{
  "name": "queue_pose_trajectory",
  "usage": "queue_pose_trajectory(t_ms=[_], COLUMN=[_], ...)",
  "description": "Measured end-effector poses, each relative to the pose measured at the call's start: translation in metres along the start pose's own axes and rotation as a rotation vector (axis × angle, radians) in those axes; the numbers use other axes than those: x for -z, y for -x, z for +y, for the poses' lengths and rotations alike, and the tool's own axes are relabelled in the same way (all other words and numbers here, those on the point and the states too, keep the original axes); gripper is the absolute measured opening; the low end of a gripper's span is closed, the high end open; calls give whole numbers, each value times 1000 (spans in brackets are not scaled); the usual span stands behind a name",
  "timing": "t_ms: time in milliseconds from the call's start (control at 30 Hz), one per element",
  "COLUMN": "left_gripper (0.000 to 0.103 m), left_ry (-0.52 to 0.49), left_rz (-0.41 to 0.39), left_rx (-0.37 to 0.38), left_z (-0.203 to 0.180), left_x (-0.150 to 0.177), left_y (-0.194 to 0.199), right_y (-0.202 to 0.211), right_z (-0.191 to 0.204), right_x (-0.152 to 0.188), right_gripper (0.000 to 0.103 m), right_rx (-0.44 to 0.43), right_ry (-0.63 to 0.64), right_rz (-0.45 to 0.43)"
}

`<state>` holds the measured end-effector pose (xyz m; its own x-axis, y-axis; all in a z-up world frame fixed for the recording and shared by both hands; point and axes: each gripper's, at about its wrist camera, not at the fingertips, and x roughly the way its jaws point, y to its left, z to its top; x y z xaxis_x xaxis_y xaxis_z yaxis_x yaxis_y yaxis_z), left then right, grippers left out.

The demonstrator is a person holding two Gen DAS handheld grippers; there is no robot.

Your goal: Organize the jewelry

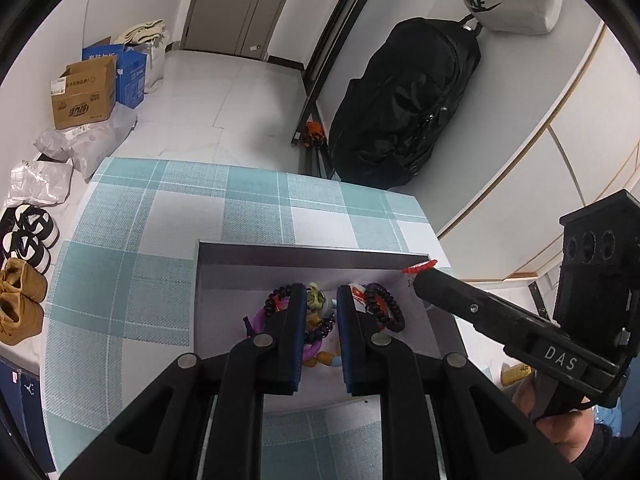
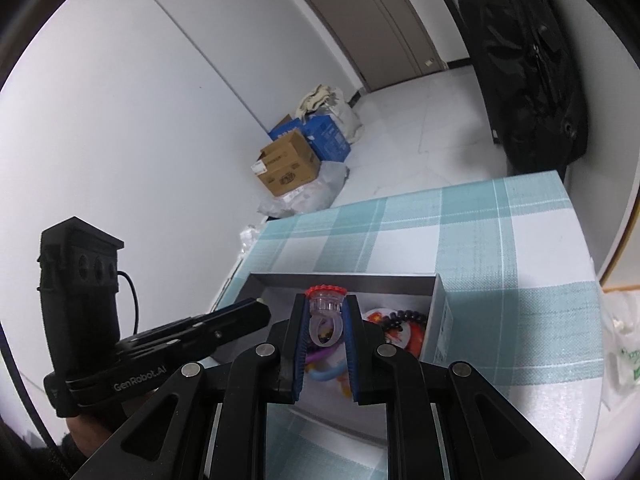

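A grey open box (image 1: 312,256) sits on the checked tablecloth and holds dark bead bracelets (image 1: 386,306), a purple ring and other small trinkets. My left gripper (image 1: 320,300) hovers over the box, its jaws a little apart with nothing between them. My right gripper (image 2: 326,314) is shut on a clear plastic toy ring with a red frilled top (image 2: 325,304) and holds it above the box (image 2: 344,280). In the left wrist view the ring's red top (image 1: 420,267) shows at the right gripper's tip over the box's far right corner.
The teal and white checked tablecloth (image 1: 240,208) covers the table. A black bag (image 1: 404,100) leans on the wall beyond it. Cardboard boxes (image 1: 86,92), plastic bags and shoes (image 1: 24,268) lie on the floor to the left. A white plastic bag (image 2: 622,352) lies at the right.
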<state>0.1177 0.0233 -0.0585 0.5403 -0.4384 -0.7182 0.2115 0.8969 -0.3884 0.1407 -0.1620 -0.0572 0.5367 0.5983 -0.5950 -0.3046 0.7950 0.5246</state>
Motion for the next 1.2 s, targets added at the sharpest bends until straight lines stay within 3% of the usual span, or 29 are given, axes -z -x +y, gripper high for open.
queue_pose_trajectory(t_ms=[300, 367, 433, 500, 533, 633, 733, 1000, 1200], left_gripper=[11, 12, 20, 54, 58, 58, 59, 59, 59], left_ry=[30, 24, 11, -9, -16, -23, -14, -3, -8], left_rz=[10, 23, 24, 23, 11, -17, -29, -94, -140], left_rx=[-23, -12, -14, -34, -41, -48, -59, -152, -196], left_z=[3, 2, -1, -5, -6, -8, -5, -3, -4], left_x=[-3, -2, -1, 1, 2, 3, 2, 3, 8], left_y=[-4, -6, -6, -5, -4, 1, 2, 16, 31], right_y=[-4, -2, 1, 5, 8, 13, 16, 21, 20], right_z=[5, 5, 4, 4, 5, 7, 8, 21, 30], right_x=[2, 3, 2, 1, 1, 0, 0, 2, 9], right_gripper=[20, 26, 41, 43, 46, 57, 60, 80, 85], right_rx=[47, 43, 44, 37, 39, 53, 75, 137, 191], right_ry=[40, 39, 36, 37, 43, 60, 83, 170, 206], right_rz=[-3, -11, -26, -47, -60, -87, -102, -144, -133])
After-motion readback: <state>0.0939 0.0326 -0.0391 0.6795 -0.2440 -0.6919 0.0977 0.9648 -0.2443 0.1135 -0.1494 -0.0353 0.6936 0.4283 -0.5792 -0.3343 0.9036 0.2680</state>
